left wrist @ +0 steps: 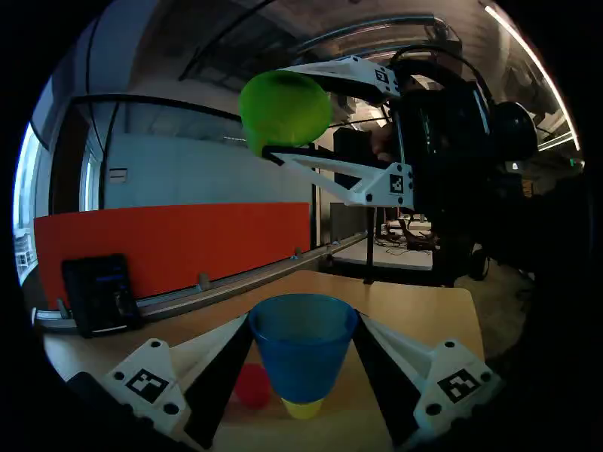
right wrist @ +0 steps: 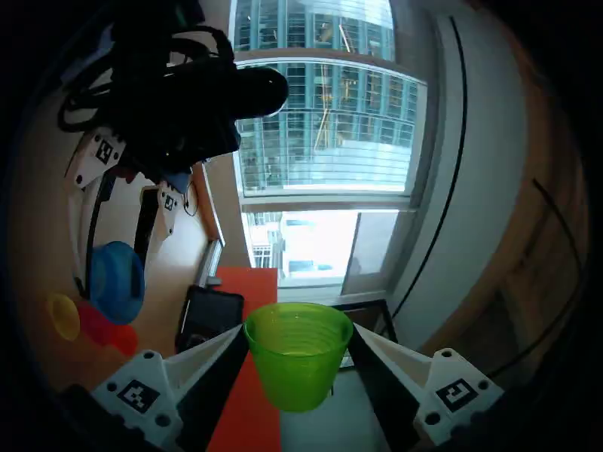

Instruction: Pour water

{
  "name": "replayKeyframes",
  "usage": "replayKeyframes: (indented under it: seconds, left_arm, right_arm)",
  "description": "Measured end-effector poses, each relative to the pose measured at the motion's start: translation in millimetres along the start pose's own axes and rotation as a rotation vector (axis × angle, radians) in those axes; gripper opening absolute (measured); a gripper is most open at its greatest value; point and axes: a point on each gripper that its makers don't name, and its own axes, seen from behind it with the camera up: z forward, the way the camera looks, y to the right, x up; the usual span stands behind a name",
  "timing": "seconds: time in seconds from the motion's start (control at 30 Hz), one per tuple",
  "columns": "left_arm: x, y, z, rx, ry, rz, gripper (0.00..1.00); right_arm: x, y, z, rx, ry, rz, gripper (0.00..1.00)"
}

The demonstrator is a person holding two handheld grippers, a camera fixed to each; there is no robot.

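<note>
Here, a pour is in hand over a wooden table (left wrist: 422, 301); the left gripper (left wrist: 303, 335) has its two fingers drawn in to the width of a blue cup (left wrist: 303, 369), pressing its wall from both sides and holding it upright, near and low above the tabletop; the right gripper (right wrist: 298, 339) clasps a green cup (right wrist: 298, 365) the same way, one finger on either side of its wall just under the rim. In the left gripper view the green cup hangs high above the blue one and farther off, tipped onto its side; whether water is running from it cannot be told.

Both cups look like thin plastic, so they are likely light, smooth and a little springy; the taper may let one slide in a loose grip, and a hard squeeze may buckle the wall; the mid-wall hold, below the rim, seems the sound place to take them.

The count: four cups, one blue, one green, one yellow cup (left wrist: 301, 409) and one red cup (left wrist: 252, 386), the last two on the table below the blue cup, red to the left; two grippers; one dark tablet (left wrist: 98, 294) propped at far left before an orange panel (left wrist: 173, 241).
</note>
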Motion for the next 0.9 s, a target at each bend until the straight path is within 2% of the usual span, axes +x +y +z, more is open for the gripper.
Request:
replayKeyframes:
  seconds: [0.17,0.27,0.47,0.7,0.9]
  left_arm:
    - [1,0.0,0.0,0.003,0.001,0.001,0.88]
    - [2,0.1,-0.2,0.004,0.002,0.003,0.88]
    - [4,-1.3,-1.3,0.007,0.004,0.007,0.88]
    - [5,-5.2,-4.0,0.015,0.002,0.010,0.88]
    - [5,-8.4,-5.4,0.023,0.000,0.013,0.88]
  right_arm:
    - [-8,-4,-4.1,0.010,-0.019,0.149,0.92]
    - [-11,-8,-6.6,0.026,-0.024,0.265,0.92]
    - [-8,-15,-11.7,0.042,-0.023,0.530,0.92]
    - [-4,-18,-16.5,0.058,-0.008,0.886,0.92]
    - [-3,-21,-20.1,0.076,0.000,1.116,0.92]
